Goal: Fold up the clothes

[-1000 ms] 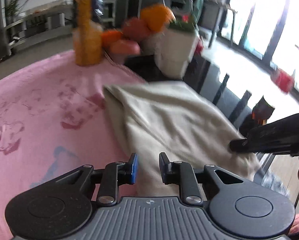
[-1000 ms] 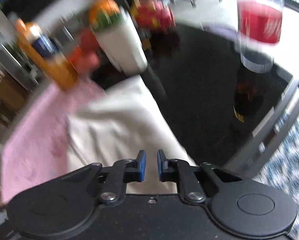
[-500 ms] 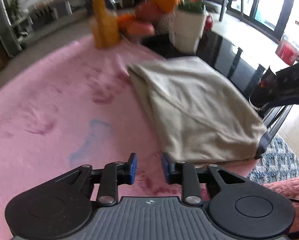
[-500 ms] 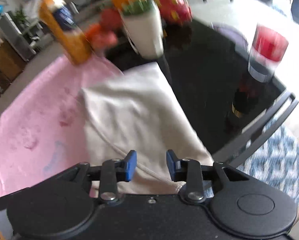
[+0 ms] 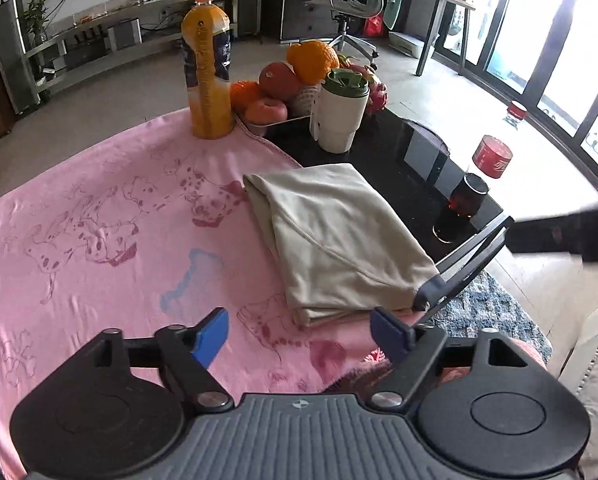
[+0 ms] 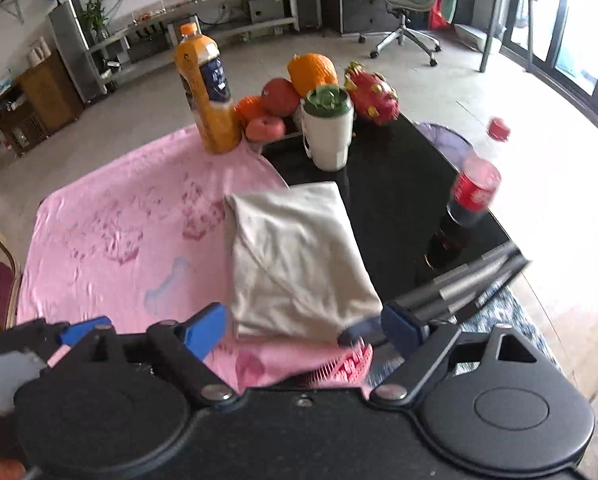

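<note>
The beige garment lies folded flat, straddling the pink cloth's right edge and black table. Both the left gripper and right gripper, nearly closed before, have just spread wide, empty, now higher above it.

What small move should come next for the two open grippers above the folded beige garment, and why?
Probably lift both away: the left gripper and right gripper, jaws just opened with nothing between them, hang clear of the beige garment, which already lies folded on the pink blanket.
</note>
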Demonstrator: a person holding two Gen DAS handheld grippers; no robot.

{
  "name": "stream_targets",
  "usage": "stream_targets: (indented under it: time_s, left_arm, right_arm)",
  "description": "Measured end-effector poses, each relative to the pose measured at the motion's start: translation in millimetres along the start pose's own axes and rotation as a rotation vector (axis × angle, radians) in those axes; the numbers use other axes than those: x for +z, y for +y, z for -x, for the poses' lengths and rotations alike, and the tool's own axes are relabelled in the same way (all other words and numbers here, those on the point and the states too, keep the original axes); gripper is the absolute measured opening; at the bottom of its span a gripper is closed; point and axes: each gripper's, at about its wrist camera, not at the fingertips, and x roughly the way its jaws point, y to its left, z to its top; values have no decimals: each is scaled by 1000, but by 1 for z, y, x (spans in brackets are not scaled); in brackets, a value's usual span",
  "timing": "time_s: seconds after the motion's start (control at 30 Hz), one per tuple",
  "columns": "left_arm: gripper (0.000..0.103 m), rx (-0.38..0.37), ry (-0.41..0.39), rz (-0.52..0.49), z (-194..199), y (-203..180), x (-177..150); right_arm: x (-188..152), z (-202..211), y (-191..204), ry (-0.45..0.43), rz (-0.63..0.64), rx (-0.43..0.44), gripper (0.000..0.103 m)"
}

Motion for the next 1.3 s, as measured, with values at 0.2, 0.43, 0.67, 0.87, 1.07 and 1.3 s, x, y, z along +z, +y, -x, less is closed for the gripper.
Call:
stream_targets:
  time_s: [0.2,0.43,0.67,0.87,1.07,1.3]
  left_arm:
    - [86,-22,-8,2,13,-9,-10]
    - [89,-50,6,-19,21,-21,-22]
    - [89,-39,-2,-12,25,-23,-25]
    - [89,-35,15,-14,20,-26,-28]
    - [88,-40,25,-9,15,-27,-29]
    - [88,-40,1,-10,13,-27,-30]
  right_arm:
    - [-30,17,-2,14,15,-61,86]
    - [-48,19,-1,30,26,-68,86]
    - [-56,21,-2,24,12,-56,86]
    - [-60,20,-3,23,15,-69,86]
    - [-62,18,-4,23,12,-78,86]
    - [-61,15,-7,29,8,-81,86]
